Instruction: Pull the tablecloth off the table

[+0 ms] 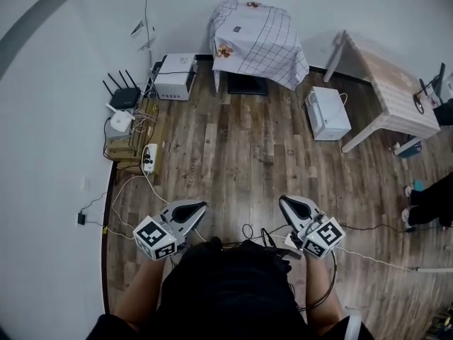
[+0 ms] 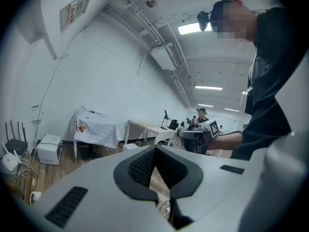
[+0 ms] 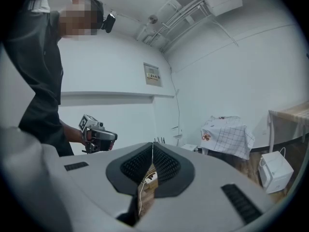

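A white checked tablecloth (image 1: pixel 258 41) with flower prints drapes over a small table against the far wall, hanging down its sides. It also shows in the left gripper view as the tablecloth (image 2: pixel 96 127) and in the right gripper view as the tablecloth (image 3: pixel 227 134), far off in both. My left gripper (image 1: pixel 203 207) and right gripper (image 1: pixel 282 200) are held close to my body, well short of the table. Both are shut with nothing between the jaws. In the gripper views, the left gripper (image 2: pixel 155 149) and right gripper (image 3: pixel 153 146) show their pads meeting.
A wooden table (image 1: pixel 396 91) stands at the right, with a white box (image 1: pixel 328 112) on the floor beside it. Along the left wall sit another white box (image 1: pixel 173 76), routers (image 1: pixel 124 98) and a power strip (image 1: pixel 149 158) with cables. A person's legs (image 1: pixel 428 204) show at the right edge.
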